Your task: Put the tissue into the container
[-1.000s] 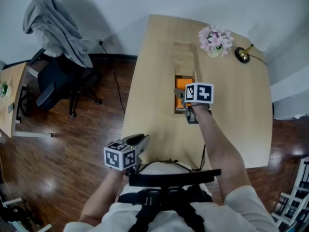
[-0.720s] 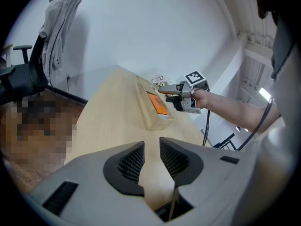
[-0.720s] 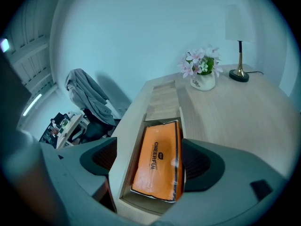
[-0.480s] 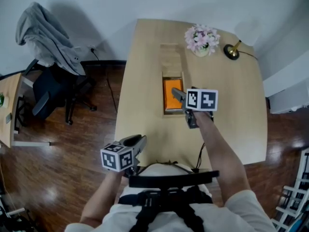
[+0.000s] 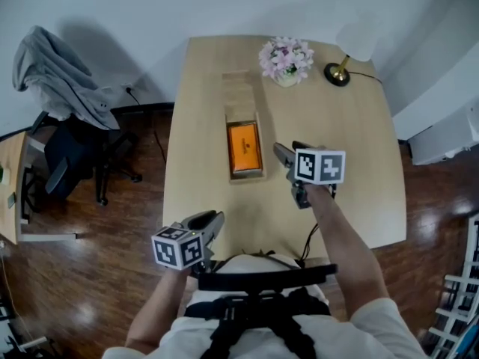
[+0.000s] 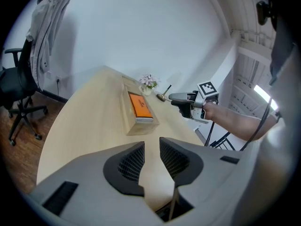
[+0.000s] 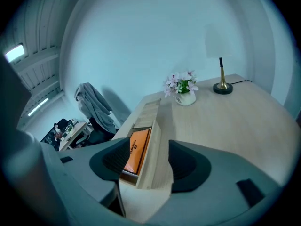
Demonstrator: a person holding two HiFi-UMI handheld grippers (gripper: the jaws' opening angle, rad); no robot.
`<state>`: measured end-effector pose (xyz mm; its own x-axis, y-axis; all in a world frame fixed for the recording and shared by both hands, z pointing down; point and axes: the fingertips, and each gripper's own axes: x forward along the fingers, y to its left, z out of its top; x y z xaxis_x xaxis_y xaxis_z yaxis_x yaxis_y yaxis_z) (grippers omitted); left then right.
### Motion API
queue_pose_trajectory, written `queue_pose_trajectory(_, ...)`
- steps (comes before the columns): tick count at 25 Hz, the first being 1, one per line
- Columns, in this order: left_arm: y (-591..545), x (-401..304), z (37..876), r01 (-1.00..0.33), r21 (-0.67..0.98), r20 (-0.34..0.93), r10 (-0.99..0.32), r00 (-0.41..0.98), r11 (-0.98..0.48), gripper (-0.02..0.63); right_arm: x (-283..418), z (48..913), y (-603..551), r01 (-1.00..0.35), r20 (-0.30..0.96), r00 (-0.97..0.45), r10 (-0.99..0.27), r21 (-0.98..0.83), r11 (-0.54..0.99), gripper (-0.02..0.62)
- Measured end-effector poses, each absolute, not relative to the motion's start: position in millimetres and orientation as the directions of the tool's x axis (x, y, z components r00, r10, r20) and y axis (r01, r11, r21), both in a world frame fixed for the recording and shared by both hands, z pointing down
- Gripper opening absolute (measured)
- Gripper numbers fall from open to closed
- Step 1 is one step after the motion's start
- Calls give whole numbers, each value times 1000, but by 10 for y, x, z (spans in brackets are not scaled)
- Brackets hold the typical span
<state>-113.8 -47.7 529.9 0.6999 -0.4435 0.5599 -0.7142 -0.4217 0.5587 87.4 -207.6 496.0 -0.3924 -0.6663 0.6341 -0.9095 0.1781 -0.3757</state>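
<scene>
An orange tissue pack (image 5: pixel 245 146) lies inside the long wooden container (image 5: pixel 245 176) in the middle of the table; a wooden lid (image 5: pixel 239 96) covers the container's far half. My right gripper (image 5: pixel 278 149) hovers just right of the container's near end. It is open, its jaws have just been closing, and nothing is between them. In the right gripper view the tissue pack (image 7: pixel 136 149) and container (image 7: pixel 151 121) show beyond the jaws. My left gripper (image 5: pixel 215 219) hangs at the table's near edge, open by a narrow gap with nothing in it. The left gripper view shows the container (image 6: pixel 136 124) and right gripper (image 6: pixel 175 98) ahead.
A vase of pink flowers (image 5: pixel 285 60) and a brass-footed lamp (image 5: pixel 340 72) stand at the table's far end. An office chair draped with a grey garment (image 5: pixel 56 88) stands on the wooden floor to the left. A cable (image 5: pixel 308 245) hangs off the table's near edge.
My right gripper has drawn back from over the container's near end to its right side and risen, and its jaws are narrower. The left gripper shifted slightly.
</scene>
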Motion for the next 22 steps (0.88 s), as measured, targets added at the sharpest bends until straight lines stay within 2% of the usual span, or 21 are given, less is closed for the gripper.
queue_pose_trajectory(22,-607,-502,4581,-693,518,456,-523,720,-502,98,1753,4523,-1805,-914,579,-364,-729,-371,162,193)
